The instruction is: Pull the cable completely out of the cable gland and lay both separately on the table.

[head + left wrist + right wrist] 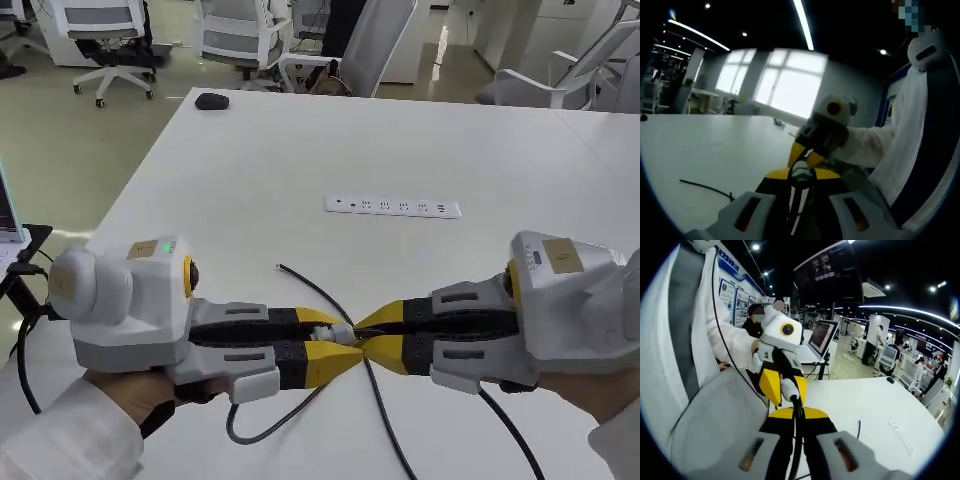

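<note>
- Head view: the two grippers meet tip to tip at lower centre of the frame, above the white table [300, 170]. The left gripper [335, 340] comes in from the left edge and the right gripper [376, 336] from the right edge.
- Each gripper is held in one of the person's hands; white sleeves show at the bottom corners.
- Left gripper: yellow jaws drawn in close, clamped on the cable gland [348, 331]. In the right gripper view the gland shows as a small pale cylinder between those yellow jaws, just left of frame centre.
- Right gripper: jaws narrowed almost together around the cable [312, 289]. In the right gripper view the black cable leaves the near end of the gland and drops straight between that gripper's own jaws at bottom centre.
- The gland is held off the table, at the point where the two sets of jaw tips meet.
- The cable is not yet out of the gland.
- Cable run, head view: one thin stretch lies on the table from a free end left of centre, slanting down-right to the jaw tips. A second stretch leaves below the right gripper's jaws and runs to the bottom edge.
- Left gripper view: the free stretch lies on the table at lower left; the gland shows end-on between the gripper's own jaws at bottom centre.
- Also on the table: a white power strip [392, 207] just right of centre, well apart from the grippers, and a dark mouse [211, 101] near the far edge, upper left.
- Office chairs [105, 30] stand beyond the table along the top of the frame.
</note>
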Motion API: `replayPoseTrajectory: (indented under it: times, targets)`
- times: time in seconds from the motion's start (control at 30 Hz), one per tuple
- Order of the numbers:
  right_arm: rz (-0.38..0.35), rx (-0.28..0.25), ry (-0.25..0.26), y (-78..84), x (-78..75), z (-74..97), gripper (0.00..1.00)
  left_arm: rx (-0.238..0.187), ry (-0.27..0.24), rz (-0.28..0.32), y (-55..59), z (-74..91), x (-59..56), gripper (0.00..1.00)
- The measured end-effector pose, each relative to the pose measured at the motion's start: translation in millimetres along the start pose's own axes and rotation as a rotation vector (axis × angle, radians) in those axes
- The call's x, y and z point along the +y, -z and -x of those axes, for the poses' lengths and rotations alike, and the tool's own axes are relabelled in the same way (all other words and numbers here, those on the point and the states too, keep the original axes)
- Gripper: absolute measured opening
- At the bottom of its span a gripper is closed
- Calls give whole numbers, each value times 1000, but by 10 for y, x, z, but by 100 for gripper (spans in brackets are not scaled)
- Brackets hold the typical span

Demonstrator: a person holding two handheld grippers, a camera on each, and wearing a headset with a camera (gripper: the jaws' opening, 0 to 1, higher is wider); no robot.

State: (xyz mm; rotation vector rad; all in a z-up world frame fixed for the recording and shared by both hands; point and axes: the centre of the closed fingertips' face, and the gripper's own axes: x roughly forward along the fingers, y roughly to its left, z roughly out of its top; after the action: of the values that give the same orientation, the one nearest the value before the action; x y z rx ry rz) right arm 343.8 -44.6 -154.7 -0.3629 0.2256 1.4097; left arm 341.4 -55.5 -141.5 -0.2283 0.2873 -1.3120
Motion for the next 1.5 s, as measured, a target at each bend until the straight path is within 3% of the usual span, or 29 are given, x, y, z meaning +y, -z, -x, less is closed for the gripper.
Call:
replayPoseTrajectory:
  times: [0.2, 0.47, 1.07, 1.5]
  targets:
    - [-11, -3, 9, 12, -26, 22, 2, 7, -15, -49, 3, -30, 15, 17]
    - [-9, -1, 12, 54, -69, 43, 2, -15, -28, -62, -36, 4, 51, 16]
    - [9, 87, 16, 348, -139, 116, 2, -21, -44, -55, -17, 40, 73, 16]
    - [-31, 210, 46, 895, -202, 271, 2, -34, -52, -47, -46, 98, 95, 16]
